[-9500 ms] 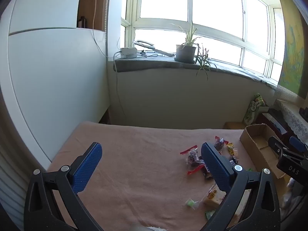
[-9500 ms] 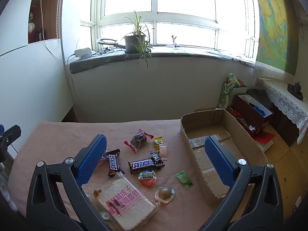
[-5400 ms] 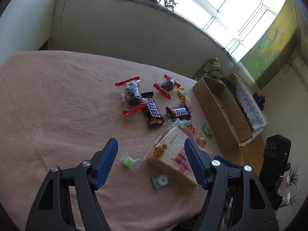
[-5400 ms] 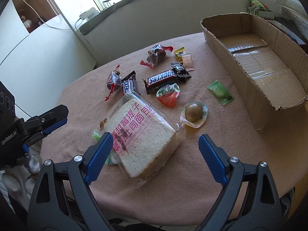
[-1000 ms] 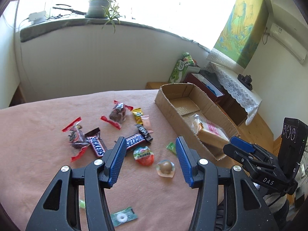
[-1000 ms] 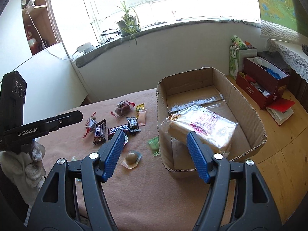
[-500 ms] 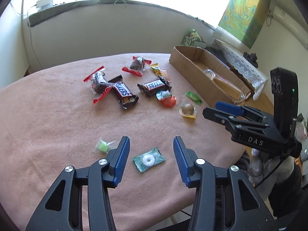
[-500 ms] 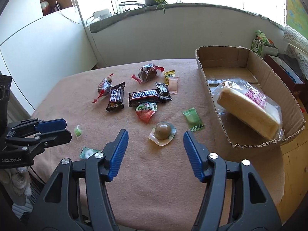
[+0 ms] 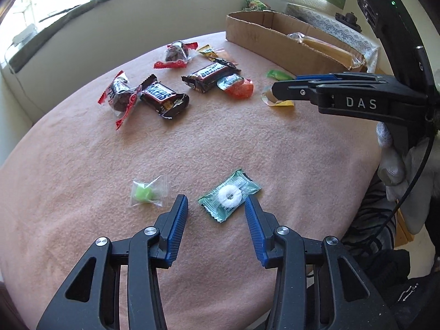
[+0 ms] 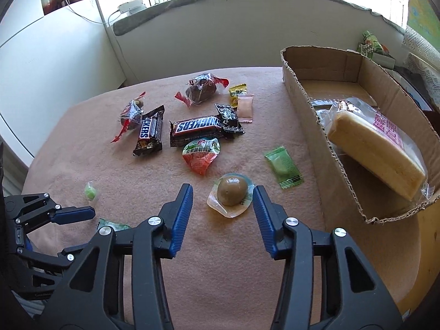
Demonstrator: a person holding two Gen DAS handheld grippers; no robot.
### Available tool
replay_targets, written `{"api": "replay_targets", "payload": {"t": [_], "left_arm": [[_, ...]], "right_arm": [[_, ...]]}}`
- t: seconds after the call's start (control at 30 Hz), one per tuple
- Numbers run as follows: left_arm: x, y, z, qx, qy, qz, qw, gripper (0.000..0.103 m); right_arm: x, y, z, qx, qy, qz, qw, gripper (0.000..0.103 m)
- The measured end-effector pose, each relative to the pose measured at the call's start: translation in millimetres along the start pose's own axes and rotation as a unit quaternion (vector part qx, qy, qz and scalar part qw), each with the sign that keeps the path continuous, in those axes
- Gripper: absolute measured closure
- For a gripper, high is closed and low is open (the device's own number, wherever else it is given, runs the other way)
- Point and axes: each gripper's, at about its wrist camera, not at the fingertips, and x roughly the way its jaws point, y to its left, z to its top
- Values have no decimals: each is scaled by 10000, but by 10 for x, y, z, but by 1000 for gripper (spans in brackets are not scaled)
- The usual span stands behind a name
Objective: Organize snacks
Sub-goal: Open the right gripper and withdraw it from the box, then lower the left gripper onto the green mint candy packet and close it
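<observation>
In the left wrist view my left gripper [image 9: 216,202] hangs low over the pink cloth. Its jaws are closing, and a white ring mint in a green wrapper [image 9: 229,195] lies between the fingertips, untouched. In the right wrist view my right gripper [image 10: 222,191] is also closing, with a brown egg in a clear pack [image 10: 231,192] between its fingertips and no pad on it. A cardboard box [image 10: 302,104] at the right holds a bagged bread loaf [image 10: 376,148].
Two Snickers bars [image 10: 195,128], a red jelly cup [image 10: 202,155], a green packet [image 10: 283,163], red-wrapped sweets [image 10: 202,89] and a small green candy [image 9: 144,192] lie across the cloth [image 9: 82,151]. The table edge runs close behind both grippers. A gloved hand [image 9: 393,159] holds the right gripper.
Both grippers have sunk toward the table and their jaws have narrowed. The left now frames the ring mint, the right the brown egg pack.
</observation>
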Motion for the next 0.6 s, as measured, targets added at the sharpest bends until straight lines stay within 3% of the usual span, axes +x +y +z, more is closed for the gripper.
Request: {"api": "replay_targets", "payload": {"t": [0.13, 0.4, 0.47, 0.53, 0.6], "left_arm": [[76, 49, 66, 6, -25, 1, 10000, 64], [100, 197, 123, -494, -169, -435, 9977, 68], [87, 206, 109, -628, -209, -544, 9963, 67], [96, 193, 96, -699, -232, -620, 9954, 57], [125, 165, 115, -656, -274, -551, 9959, 57]], "right_arm": [[84, 18, 17, -13, 80, -81, 9999, 55], [229, -35, 11, 91, 219, -239, 9994, 56], [261, -43, 15, 87, 241, -270, 9993, 55], [283, -27, 23, 35, 232, -304, 9993, 56], [312, -7, 40, -51, 238, -364, 9990, 55]]}}
